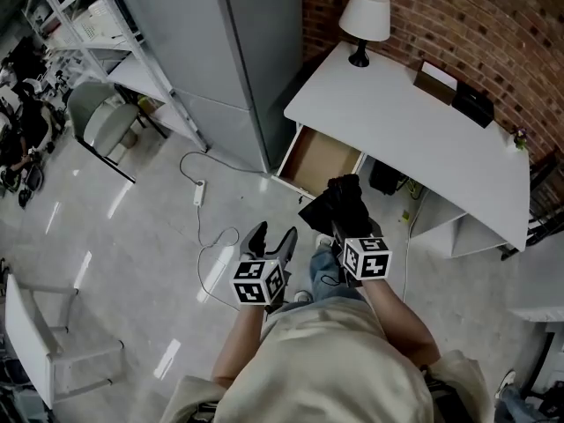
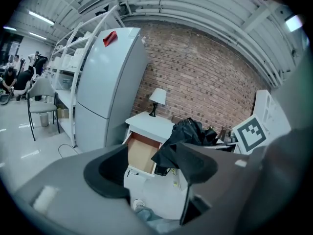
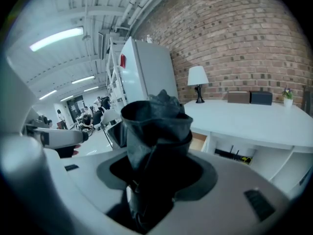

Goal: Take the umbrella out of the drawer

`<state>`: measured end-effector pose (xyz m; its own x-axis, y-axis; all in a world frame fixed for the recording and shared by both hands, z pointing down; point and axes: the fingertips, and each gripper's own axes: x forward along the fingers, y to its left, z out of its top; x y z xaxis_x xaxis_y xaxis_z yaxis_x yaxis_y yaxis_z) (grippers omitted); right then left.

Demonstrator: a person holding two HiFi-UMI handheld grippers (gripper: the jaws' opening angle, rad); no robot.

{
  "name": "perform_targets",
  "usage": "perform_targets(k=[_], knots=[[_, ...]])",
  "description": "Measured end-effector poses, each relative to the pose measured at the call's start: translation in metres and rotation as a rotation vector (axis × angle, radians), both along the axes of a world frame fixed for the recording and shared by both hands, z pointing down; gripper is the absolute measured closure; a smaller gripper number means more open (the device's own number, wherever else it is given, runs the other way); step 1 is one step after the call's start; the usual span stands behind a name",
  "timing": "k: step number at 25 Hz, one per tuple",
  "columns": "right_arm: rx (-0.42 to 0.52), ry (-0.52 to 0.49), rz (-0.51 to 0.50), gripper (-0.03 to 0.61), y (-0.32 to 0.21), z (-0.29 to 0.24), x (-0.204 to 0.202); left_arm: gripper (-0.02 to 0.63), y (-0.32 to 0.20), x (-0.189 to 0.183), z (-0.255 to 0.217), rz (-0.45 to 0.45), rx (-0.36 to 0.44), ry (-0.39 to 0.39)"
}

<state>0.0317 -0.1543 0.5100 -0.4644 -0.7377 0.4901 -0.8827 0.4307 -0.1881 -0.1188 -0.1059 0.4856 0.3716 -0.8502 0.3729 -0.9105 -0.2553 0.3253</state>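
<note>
My right gripper [image 1: 342, 226] is shut on a folded black umbrella [image 1: 340, 201], holding it in the air just in front of the open wooden drawer [image 1: 317, 159] of the white desk [image 1: 414, 122]. In the right gripper view the umbrella [image 3: 154, 126] stands up between the jaws and fills the gap of the right gripper [image 3: 156, 175]. My left gripper [image 1: 273, 238] hangs to the left of it, open and empty. In the left gripper view the left gripper [image 2: 151, 173] frames the drawer [image 2: 142, 153], which looks empty, and the umbrella [image 2: 188, 131] hangs to its right.
A lamp [image 1: 364, 20] and two boxes [image 1: 436, 82] stand on the desk against the brick wall. A grey fridge [image 1: 220, 51] stands left of the drawer. A power strip with cable [image 1: 200, 192] lies on the floor, a chair [image 1: 101, 117] further left.
</note>
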Motion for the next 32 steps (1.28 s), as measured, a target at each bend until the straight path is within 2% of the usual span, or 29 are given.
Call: perform_targets(k=[9,13,17,19,32], knots=[[0.09,-0.012,-0.025,0.353,0.064,-0.037,0.008,0.32,0.048,-0.001,-0.013,-0.002,0.046,-0.012],[0.104,-0.011,-0.03,0.353,0.08,-0.04,0.009,0.395,0.061,-0.002,-0.013,-0.008,0.049,-0.026],[0.105,-0.011,-0.036,0.353,0.082,-0.042,0.01,0.519,0.06,-0.01,-0.015,-0.049,0.041,-0.064],[0.106,-0.009,-0.035,0.353,0.082,-0.041,0.01,0.6,0.06,-0.014,-0.015,-0.071,0.04,-0.092],[0.142,-0.02,-0.04,0.354,0.07,-0.051,0.004,0.604,0.052,-0.015,-0.017,-0.063,0.061,-0.078]])
